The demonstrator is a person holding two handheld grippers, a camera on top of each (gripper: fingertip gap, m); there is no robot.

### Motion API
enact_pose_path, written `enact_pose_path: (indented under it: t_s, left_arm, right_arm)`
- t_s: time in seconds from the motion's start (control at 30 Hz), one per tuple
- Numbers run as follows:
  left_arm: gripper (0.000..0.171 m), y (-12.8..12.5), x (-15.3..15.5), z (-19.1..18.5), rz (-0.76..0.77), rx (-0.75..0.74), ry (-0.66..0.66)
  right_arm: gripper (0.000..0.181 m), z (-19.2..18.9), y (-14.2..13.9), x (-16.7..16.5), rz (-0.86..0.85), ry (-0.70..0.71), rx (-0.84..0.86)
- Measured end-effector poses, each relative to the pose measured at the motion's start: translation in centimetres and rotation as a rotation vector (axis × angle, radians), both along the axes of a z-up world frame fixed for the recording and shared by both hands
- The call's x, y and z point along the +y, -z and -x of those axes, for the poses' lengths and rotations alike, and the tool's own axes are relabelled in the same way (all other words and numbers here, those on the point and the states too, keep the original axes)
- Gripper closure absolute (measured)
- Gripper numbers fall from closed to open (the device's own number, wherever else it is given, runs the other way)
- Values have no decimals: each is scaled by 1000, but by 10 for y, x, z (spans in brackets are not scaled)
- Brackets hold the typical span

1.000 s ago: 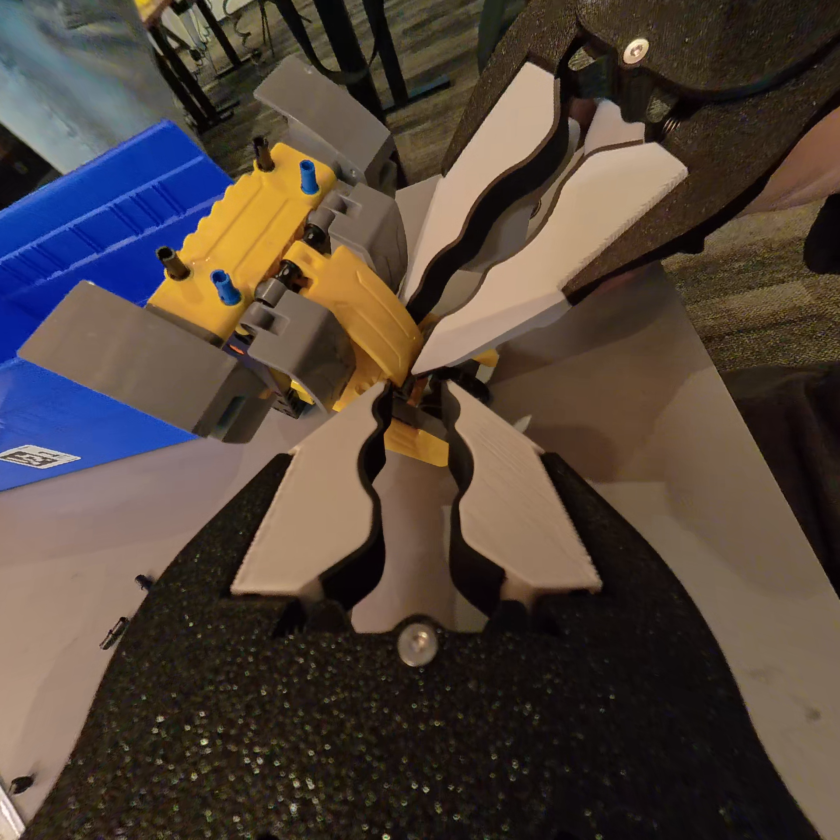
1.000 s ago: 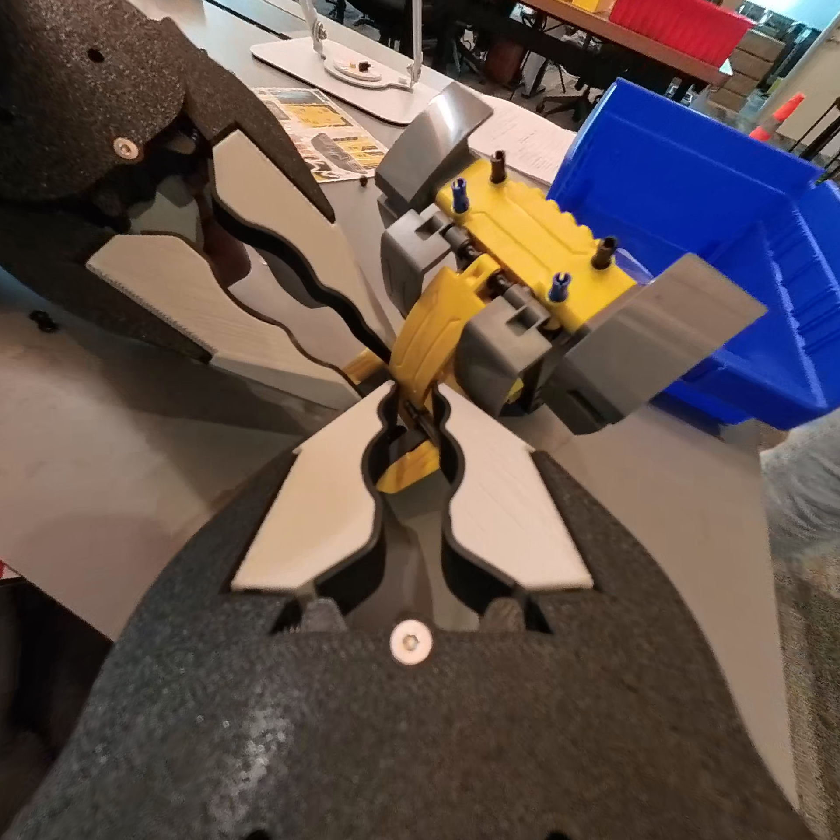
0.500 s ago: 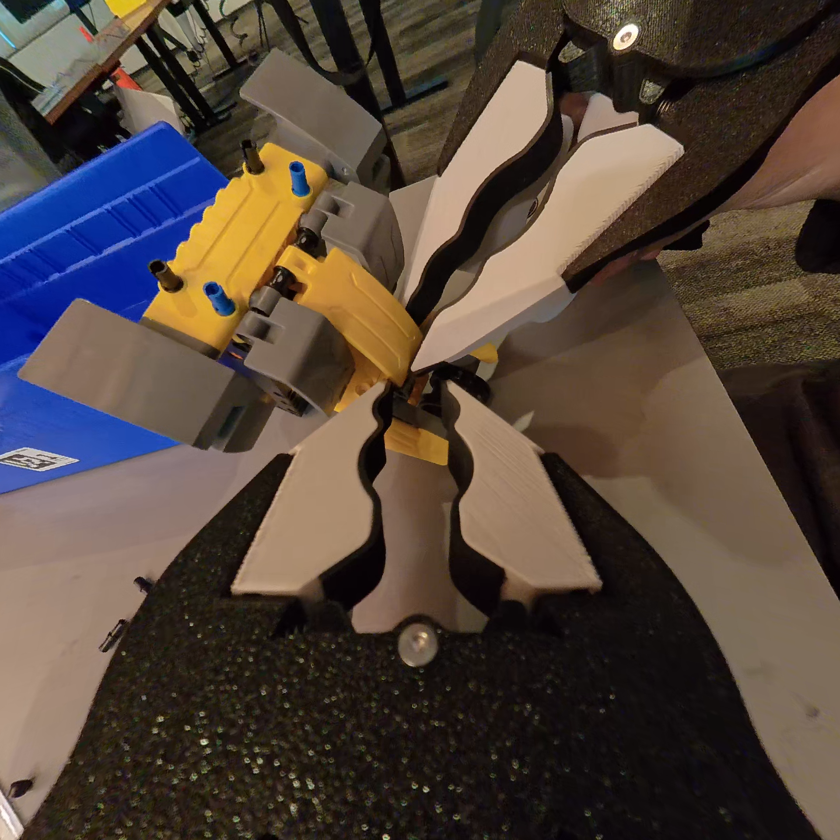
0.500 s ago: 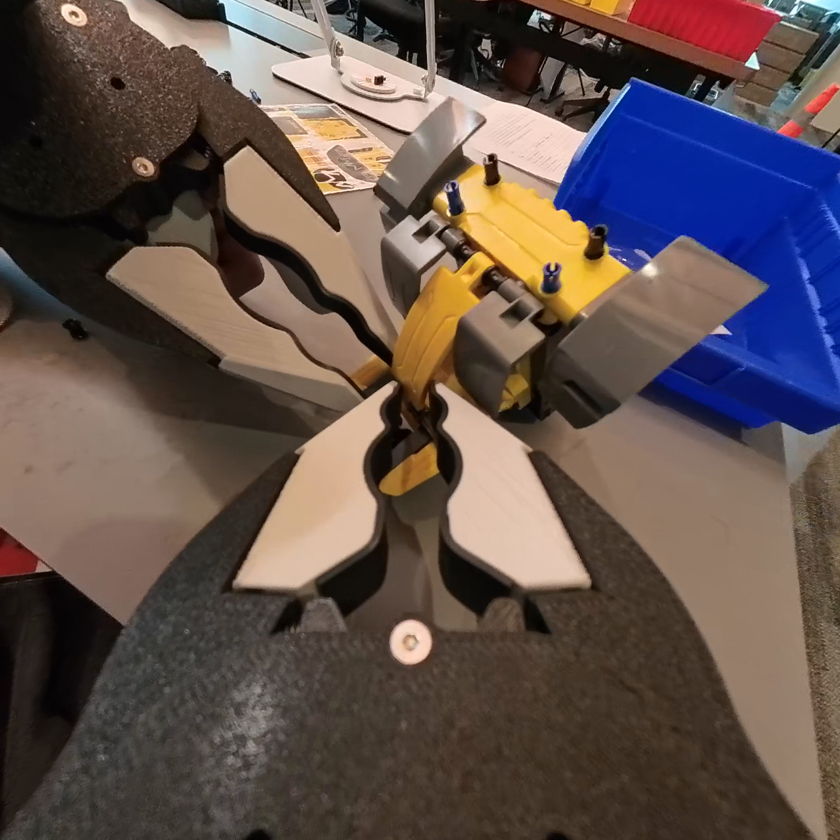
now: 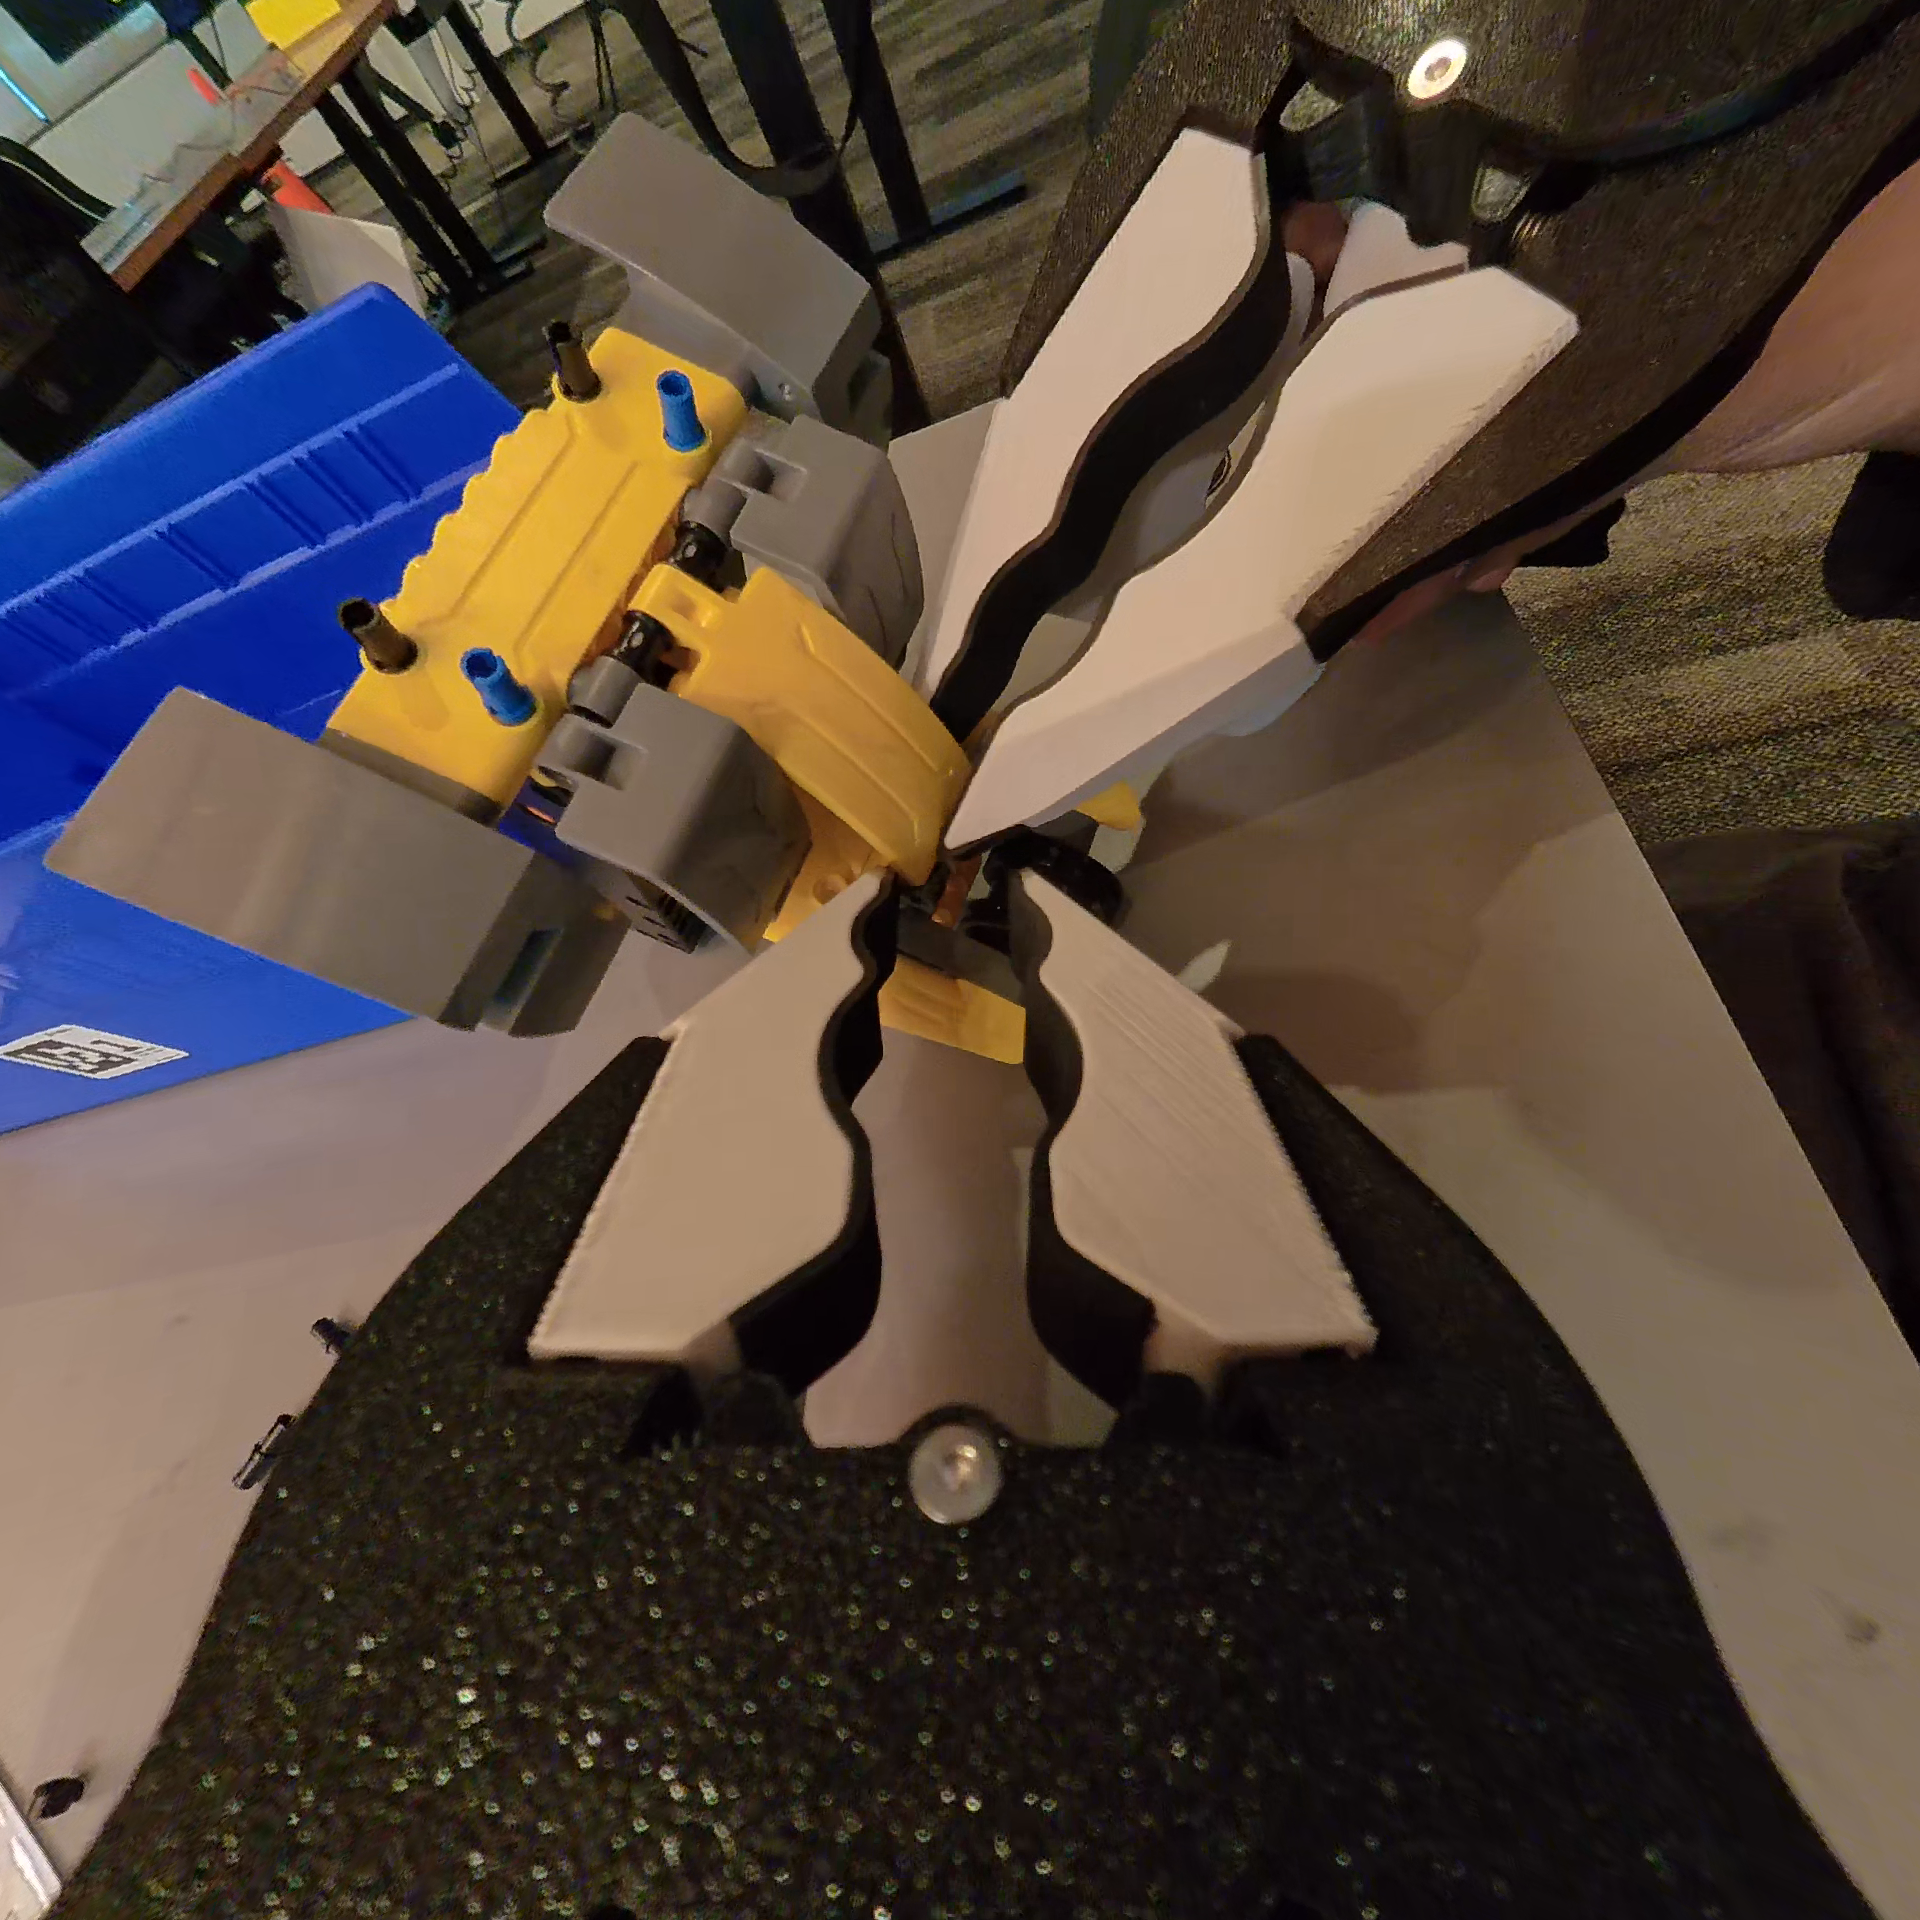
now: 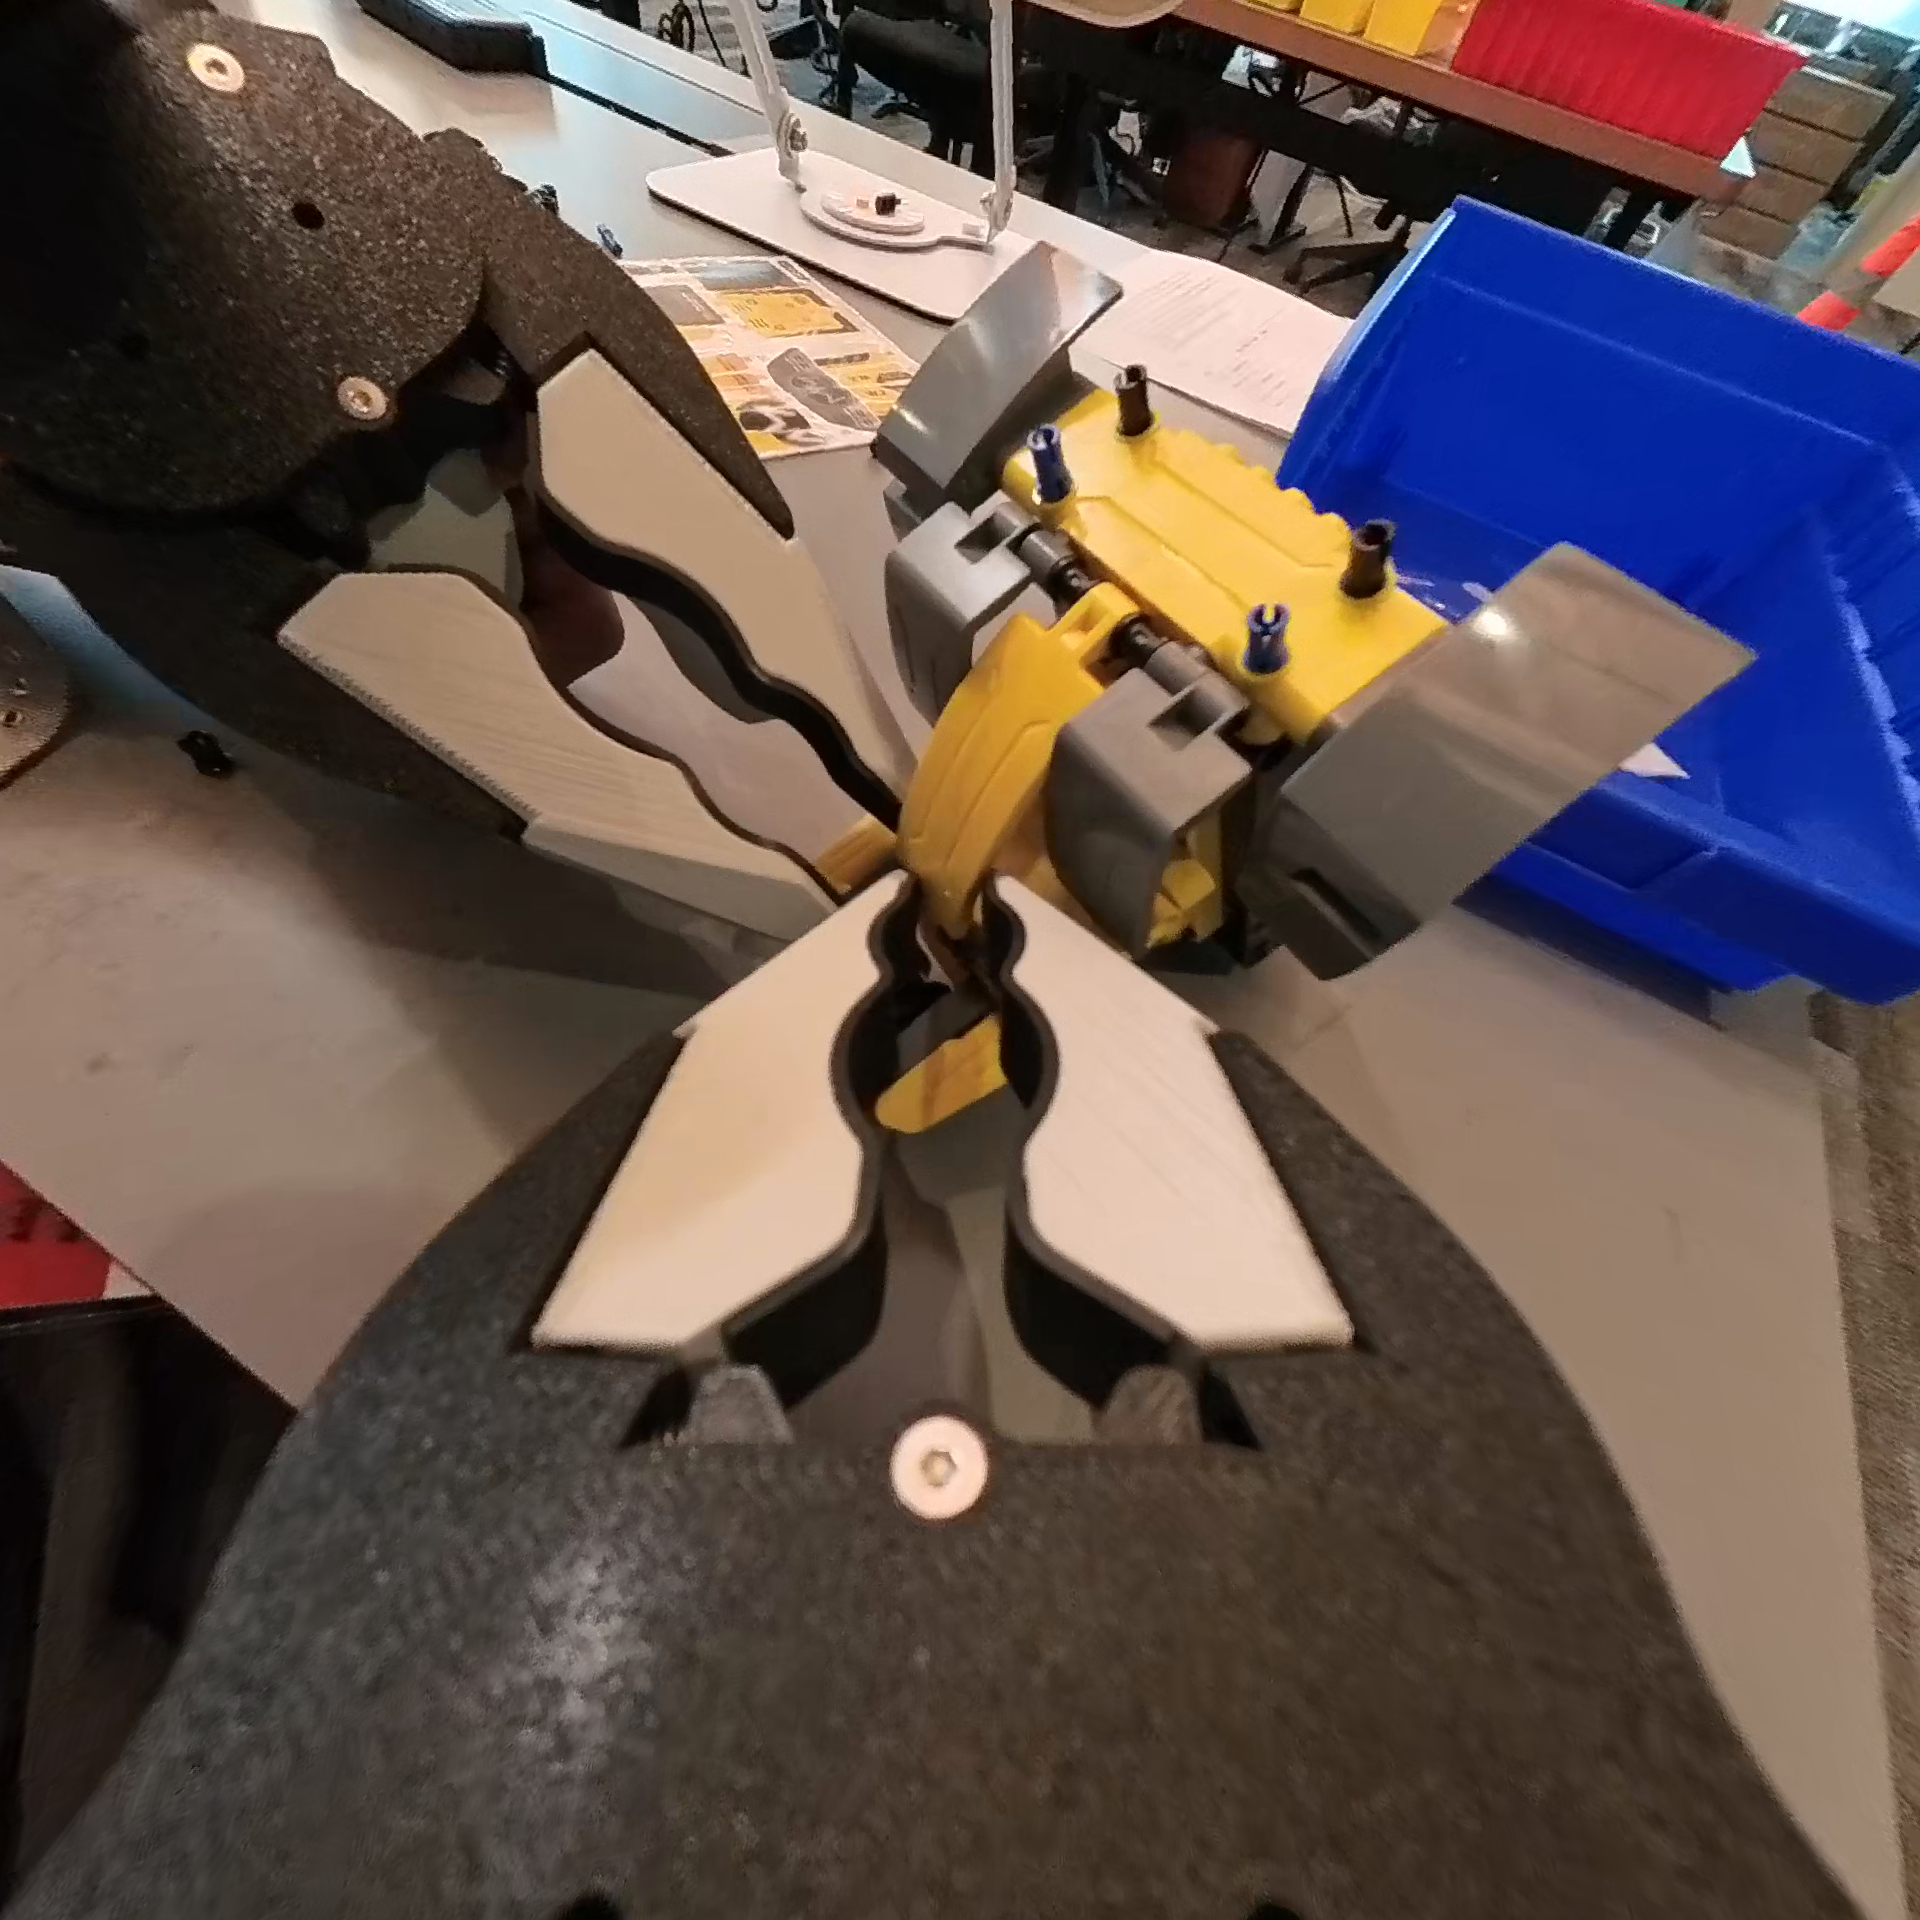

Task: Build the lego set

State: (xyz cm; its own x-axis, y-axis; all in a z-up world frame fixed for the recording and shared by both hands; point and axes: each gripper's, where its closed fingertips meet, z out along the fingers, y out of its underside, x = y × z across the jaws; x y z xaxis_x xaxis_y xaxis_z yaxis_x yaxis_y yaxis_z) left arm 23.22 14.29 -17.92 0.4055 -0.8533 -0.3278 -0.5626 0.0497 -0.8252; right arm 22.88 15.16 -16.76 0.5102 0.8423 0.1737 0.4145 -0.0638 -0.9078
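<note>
While both grippers meet at its near end, the toy (image 5: 665, 665) hangs above the table (image 5: 1403, 1018), just beside the blue bin (image 5: 208, 582). Left gripper (image 5: 945, 914) and right gripper (image 6: 951, 914) each pinch its yellow-and-black parts, jaws nearly closed.

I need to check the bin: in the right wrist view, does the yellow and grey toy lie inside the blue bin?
No, the yellow and grey toy is held outside the blue bin, over the grey table.
</note>
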Motion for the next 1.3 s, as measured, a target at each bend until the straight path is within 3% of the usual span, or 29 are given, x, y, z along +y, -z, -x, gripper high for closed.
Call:
enact_pose_path:
  t_s: [0.43,0.97,1.3]
  left_arm:
    - [157,-11,-3,2,24,-86,24]
    - [168,-11,4,-1,234,-175,46]
    - [168,-16,10,3,262,-236,19]
  right_arm:
    - [169,0,-3,-2,8,-18,30]
    - [165,-6,-5,1,27,1,44]
    - [164,-28,4,1,11,99,27]
